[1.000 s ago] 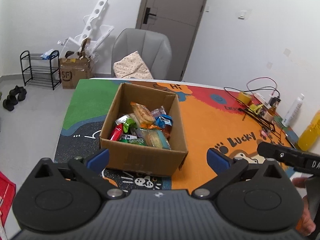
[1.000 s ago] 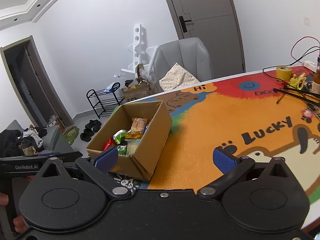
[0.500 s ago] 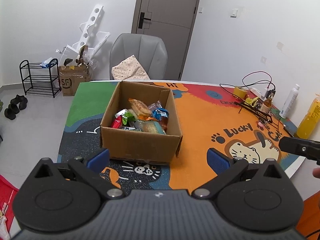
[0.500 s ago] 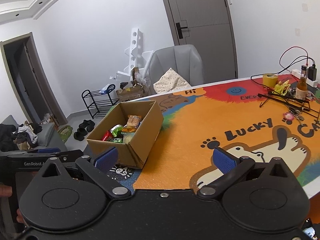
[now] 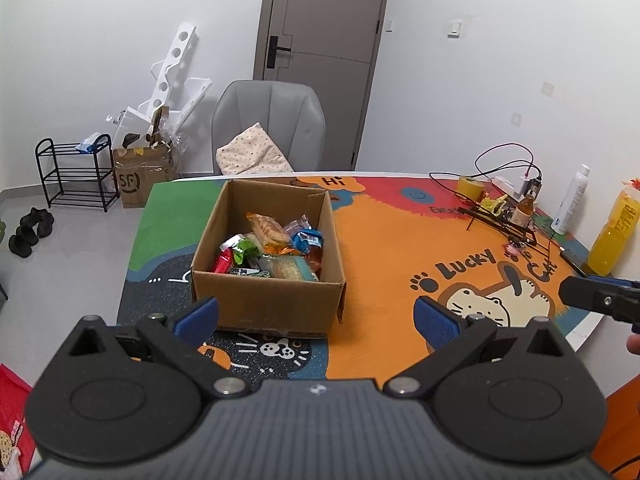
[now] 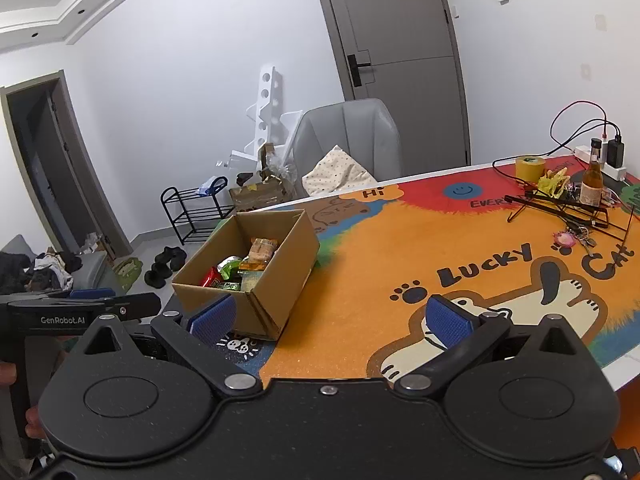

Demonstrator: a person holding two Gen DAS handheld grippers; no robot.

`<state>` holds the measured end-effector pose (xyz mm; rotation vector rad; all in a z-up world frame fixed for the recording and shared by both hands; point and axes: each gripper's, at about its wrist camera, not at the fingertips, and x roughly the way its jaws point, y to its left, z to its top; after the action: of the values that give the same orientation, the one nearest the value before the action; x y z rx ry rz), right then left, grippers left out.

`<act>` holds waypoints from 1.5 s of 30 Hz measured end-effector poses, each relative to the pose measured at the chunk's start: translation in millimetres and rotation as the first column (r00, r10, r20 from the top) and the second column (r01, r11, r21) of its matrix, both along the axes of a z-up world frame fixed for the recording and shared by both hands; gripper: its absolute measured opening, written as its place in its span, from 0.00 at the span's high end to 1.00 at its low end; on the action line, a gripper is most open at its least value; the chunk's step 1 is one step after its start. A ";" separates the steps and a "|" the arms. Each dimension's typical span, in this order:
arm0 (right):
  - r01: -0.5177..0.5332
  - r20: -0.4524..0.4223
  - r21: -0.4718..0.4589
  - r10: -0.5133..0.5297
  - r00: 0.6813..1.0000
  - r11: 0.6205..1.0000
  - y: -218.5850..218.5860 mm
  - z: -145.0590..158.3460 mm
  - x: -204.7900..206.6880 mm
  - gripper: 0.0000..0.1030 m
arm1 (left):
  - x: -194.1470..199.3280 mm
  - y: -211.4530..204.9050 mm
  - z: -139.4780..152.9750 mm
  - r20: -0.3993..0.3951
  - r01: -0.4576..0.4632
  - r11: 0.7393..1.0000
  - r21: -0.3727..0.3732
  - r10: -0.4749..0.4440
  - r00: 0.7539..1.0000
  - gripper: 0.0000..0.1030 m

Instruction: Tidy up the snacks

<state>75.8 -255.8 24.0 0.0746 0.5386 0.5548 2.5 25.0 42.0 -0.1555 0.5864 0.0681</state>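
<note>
On the table mat, cardboard box of snacks, left hand-held gripper and right hand-held gripper spread wide, empty

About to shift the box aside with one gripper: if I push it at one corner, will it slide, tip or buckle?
The box sits flat and wide on the mat, so tipping seems unlikely. Its snacks are only small packets, so it is probably light and may pivot rather than slide straight. The open top has no closed flaps, so its walls might flex.
</note>
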 end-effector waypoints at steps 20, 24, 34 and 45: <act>-0.012 0.007 -0.020 0.012 1.000 1.000 2.8 5.1 -5.0 0.00 | -1.5 0.3 2.6 0.000 0.011 1.000 0.001 -0.011 1.000 0.00; -0.011 0.008 -0.026 0.012 1.000 1.000 4.3 5.4 -5.4 0.00 | -2.4 0.7 3.0 0.000 0.009 1.000 0.003 -0.009 1.000 0.00; -0.003 0.014 -0.036 0.004 1.000 0.999 6.3 6.8 -6.4 0.00 | -3.9 1.1 4.1 0.002 0.006 1.000 0.005 -0.006 1.000 0.00; -0.002 0.013 -0.033 0.002 1.000 0.999 5.3 7.2 -5.7 0.00 | -3.7 0.9 3.8 0.000 0.006 1.000 0.005 -0.006 1.000 0.00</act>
<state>70.1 -250.5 31.2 0.0391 0.5351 0.5476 -1.2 25.9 45.7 -0.1485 0.5862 0.0637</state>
